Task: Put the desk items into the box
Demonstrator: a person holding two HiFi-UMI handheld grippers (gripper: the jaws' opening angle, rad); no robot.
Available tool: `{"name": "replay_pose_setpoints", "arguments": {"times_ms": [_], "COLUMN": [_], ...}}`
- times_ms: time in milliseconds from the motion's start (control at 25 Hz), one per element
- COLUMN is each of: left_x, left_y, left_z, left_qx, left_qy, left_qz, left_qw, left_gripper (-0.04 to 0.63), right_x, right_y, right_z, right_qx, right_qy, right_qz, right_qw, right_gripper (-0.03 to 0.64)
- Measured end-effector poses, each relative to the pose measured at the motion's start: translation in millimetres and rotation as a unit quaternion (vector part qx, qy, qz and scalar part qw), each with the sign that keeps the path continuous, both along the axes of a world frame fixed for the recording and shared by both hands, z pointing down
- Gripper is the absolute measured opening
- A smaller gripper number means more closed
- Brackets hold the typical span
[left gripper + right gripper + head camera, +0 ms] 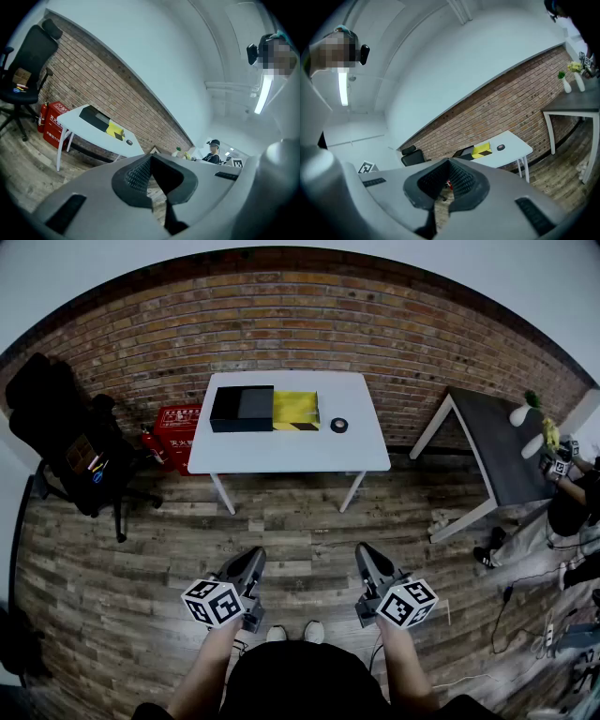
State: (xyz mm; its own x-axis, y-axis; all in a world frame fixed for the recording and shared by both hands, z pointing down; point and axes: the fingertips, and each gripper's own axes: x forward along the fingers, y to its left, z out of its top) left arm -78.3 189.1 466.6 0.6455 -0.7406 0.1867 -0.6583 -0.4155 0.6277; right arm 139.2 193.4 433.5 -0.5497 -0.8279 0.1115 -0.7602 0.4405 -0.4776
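Observation:
A white table stands by the brick wall, well ahead of me. On it lie a black box, a yellow box with a black-and-yellow stripe touching its right side, and a black tape roll. My left gripper and right gripper hang over the wooden floor close to my body, far from the table. Both are shut with nothing in them. The left gripper view shows shut jaws with the table beyond; in the right gripper view the yellow box and roll are small in the distance.
A black office chair stands at the left. A red fire-equipment crate sits by the table's left leg. A dark grey table with vases is at the right, with a person beside it and cables on the floor.

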Motion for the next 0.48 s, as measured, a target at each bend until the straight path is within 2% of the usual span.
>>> {"name": "replay_pose_setpoints", "arguments": {"times_ms": [480], "left_x": [-17], "left_y": [6], "left_z": [3], "left_qx": [-0.001], "left_qy": [0.007], "left_qz": [0.01], "left_qw": [0.9999], "left_gripper": [0.012], "right_x": [-15], "right_y": [12], "right_z": [2], "right_qx": [-0.001], "right_qy": [0.012], "right_qz": [0.01], "right_qw": [1.0], "right_gripper": [0.02]}}
